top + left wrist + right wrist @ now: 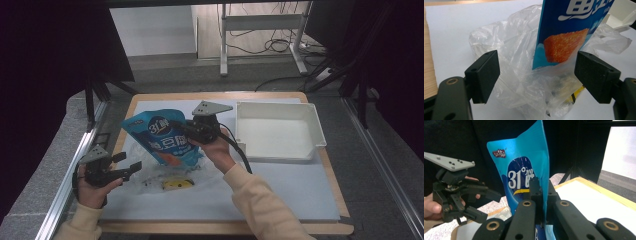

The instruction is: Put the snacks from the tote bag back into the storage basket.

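Note:
A blue snack bag (162, 139) with white lettering and an orange picture hangs tilted above the white mat, its lower end over a crumpled clear plastic bag (165, 176). My right gripper (184, 131) is shut on the bag's right edge; in the right gripper view the blue snack bag (524, 172) stands up between the closed jaws of the right gripper (541, 188). My left gripper (131, 166) is open at the table's left, jaws pointed at the plastic. In the left gripper view the snack bag (571, 27) and the clear plastic bag (524, 75) lie beyond its wide-apart jaws (536, 75).
A white rectangular tray (280, 131) stands at the back right of the white mat (280, 195). A yellow packet (176, 184) lies inside the clear plastic. The wooden table edge (225, 227) runs along the front; a metal rail borders the left side.

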`<state>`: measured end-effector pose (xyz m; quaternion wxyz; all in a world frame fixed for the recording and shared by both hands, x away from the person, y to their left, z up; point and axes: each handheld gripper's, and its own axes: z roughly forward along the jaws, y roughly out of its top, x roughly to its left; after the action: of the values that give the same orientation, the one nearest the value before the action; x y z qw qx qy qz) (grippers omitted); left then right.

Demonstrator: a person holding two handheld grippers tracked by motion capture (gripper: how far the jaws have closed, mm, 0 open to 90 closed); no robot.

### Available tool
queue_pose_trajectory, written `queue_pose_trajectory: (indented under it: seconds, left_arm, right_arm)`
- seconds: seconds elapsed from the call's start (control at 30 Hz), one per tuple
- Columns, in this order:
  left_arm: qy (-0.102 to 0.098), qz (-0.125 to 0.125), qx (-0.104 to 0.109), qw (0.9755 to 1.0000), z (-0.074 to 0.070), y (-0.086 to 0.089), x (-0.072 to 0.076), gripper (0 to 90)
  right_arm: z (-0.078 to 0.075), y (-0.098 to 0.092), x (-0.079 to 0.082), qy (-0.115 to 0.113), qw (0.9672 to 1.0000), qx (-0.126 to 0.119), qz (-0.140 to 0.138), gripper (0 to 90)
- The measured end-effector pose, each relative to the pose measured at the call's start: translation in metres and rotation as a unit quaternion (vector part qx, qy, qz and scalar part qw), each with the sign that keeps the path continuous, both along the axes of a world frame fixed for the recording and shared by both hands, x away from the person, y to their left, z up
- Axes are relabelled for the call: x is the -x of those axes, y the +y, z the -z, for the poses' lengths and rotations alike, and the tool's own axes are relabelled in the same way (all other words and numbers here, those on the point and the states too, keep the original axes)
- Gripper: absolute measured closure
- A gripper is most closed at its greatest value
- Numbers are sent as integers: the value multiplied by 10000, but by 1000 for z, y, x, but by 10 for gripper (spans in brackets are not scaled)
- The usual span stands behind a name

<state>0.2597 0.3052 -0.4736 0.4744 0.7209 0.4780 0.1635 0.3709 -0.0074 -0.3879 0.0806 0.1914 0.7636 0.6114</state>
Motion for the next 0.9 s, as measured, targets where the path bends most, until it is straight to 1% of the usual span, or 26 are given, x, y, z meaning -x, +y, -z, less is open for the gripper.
queue_pose_trajectory:
  seconds: [0.3, 0.4, 0.63, 0.9]
  left_arm:
    - [11, 23, -7, 10000, 1, 0, -1, 207]
    - [13, 15, 9, 10000, 1, 0, -1, 207]
    - [13, 6, 8, 10000, 1, -1, -1, 207]
    - [22, -1, 2, 10000, 2, -1, -1, 207]
  right_arm:
    - [-16, -1, 4, -119, 9999, -122, -17, 888]
    - [-25, -3, 6, -177, 9996, -228, -23, 888]
    - [-47, -11, 9, -290, 9989, -371, -30, 888]
    - [-59, -22, 6, -259, 9983, -517, 1, 888]
